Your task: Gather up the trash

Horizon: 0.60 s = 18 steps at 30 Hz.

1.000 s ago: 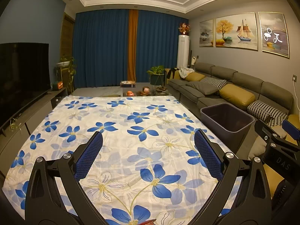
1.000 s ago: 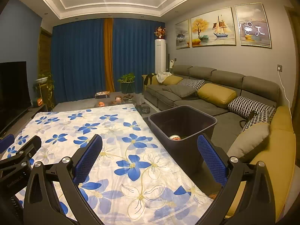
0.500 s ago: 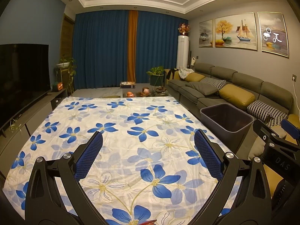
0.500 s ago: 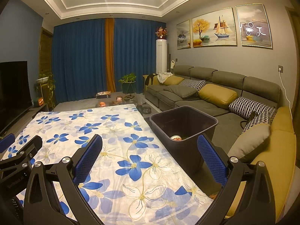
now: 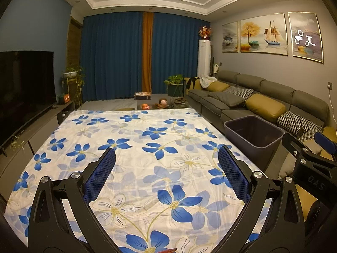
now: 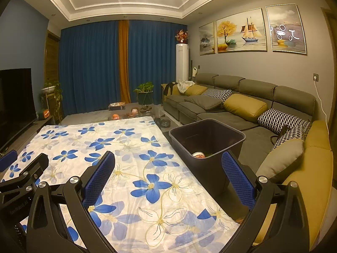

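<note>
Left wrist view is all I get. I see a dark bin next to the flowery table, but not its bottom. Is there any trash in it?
Observer: Yes. The right wrist view looks down into the bin, and a round can-like item lies at the bottom.
Operator: Is the other gripper holding anything?
Observer: No. The right gripper is open, with nothing between its blue pads.
Operator: Mine too?
Observer: Yes, the left gripper is open and empty over the floral cloth.
Operator: Is there trash left on the cloth?
Observer: None shows on the cloth in the right wrist view either; only a red sliver peeks in at the bottom edge of your view, and I cannot tell what it is.
</note>
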Tool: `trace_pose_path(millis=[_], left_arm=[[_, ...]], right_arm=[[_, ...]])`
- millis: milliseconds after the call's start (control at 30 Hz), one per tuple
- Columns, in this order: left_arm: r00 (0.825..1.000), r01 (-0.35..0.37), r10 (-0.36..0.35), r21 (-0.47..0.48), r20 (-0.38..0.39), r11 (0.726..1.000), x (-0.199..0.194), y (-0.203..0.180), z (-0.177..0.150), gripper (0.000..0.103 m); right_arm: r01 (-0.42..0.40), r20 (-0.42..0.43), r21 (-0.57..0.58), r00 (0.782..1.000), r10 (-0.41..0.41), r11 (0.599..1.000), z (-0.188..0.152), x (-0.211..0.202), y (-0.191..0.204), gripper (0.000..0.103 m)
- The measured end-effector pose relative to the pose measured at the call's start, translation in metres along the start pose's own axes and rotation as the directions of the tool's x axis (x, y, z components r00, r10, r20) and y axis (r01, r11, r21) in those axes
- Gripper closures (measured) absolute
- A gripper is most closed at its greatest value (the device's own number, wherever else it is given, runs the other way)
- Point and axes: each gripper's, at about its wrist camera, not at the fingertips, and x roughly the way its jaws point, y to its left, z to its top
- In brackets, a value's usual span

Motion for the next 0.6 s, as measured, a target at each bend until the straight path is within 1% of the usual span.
trace_pose_path(millis=[167,600], left_arm=[[1.0,0.006,-0.006,0.011,-0.004,1.0,0.0011,-0.0011,0.0008,0.012],[1.0,0.005,-0.005,0.007,0.001,1.0,0.0005,-0.0005,0.0008,0.012]], right_arm=[[0.0,0.002,0.0,1.0,0.0,1.0,-0.0001,-0.0002,0.0003,0.005],[0.001,0.003,0.001,1.0,-0.001,1.0,0.0007,-0.0006,-0.0005,0.005]])
